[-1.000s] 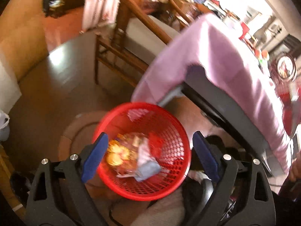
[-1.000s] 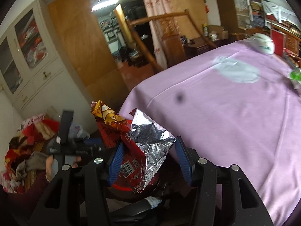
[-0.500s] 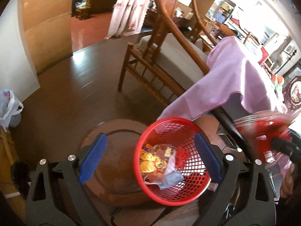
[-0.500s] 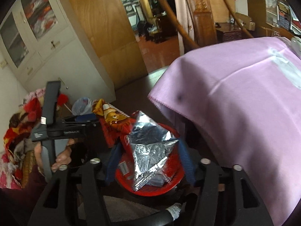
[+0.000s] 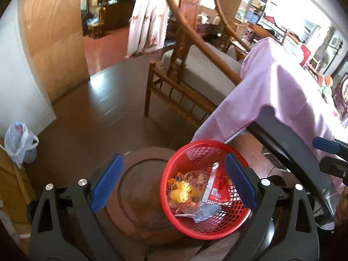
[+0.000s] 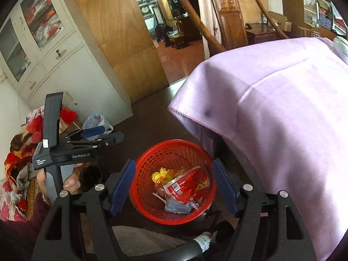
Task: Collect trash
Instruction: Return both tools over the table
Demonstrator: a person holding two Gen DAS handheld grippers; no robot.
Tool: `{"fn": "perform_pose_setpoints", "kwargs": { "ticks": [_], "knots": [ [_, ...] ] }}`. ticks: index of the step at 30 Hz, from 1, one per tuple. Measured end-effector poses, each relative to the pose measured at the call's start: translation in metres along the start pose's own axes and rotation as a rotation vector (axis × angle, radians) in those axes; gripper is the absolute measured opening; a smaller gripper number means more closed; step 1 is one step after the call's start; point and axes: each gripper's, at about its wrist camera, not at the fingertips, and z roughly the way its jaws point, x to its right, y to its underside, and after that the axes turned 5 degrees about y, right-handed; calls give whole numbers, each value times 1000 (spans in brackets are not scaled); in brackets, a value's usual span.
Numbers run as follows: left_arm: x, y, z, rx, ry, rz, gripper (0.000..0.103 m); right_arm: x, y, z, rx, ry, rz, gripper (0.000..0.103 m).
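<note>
Right gripper (image 6: pixel 173 187) hangs directly over the red basket (image 6: pixel 152 208), jaws spread wide with nothing between them, and the red wrapper (image 6: pixel 184 188) lies down inside the basket at about six o'clock from the fingertips, its long axis running roughly eight to two o'clock. Left gripper (image 5: pixel 174 182) is also wide and empty, with the basket (image 5: pixel 184 228) off toward its four o'clock, so the right one is the nearer (and the better centred). The basket sits just beside the corner of the table under the purple cloth (image 6: pixel 282 119). The left view shows the round wooden stool (image 5: pixel 139 195) beside the basket; only the right view shows the cloth's bare top, where any further trash would be sought.
</note>
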Motion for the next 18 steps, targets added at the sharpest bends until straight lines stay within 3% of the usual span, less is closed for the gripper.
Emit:
{"fn": "perform_pose_setpoints", "kwargs": {
  "ticks": [8, 18],
  "knots": [
    [61, -12, -24, 78, -16, 166, 94, 12, 11, -42, 95, 37, 34, 80],
    [151, -11, -58, 177, 2, 379, 96, 44, 40, -122, 264, 90, 116, 84]
  ]
}}
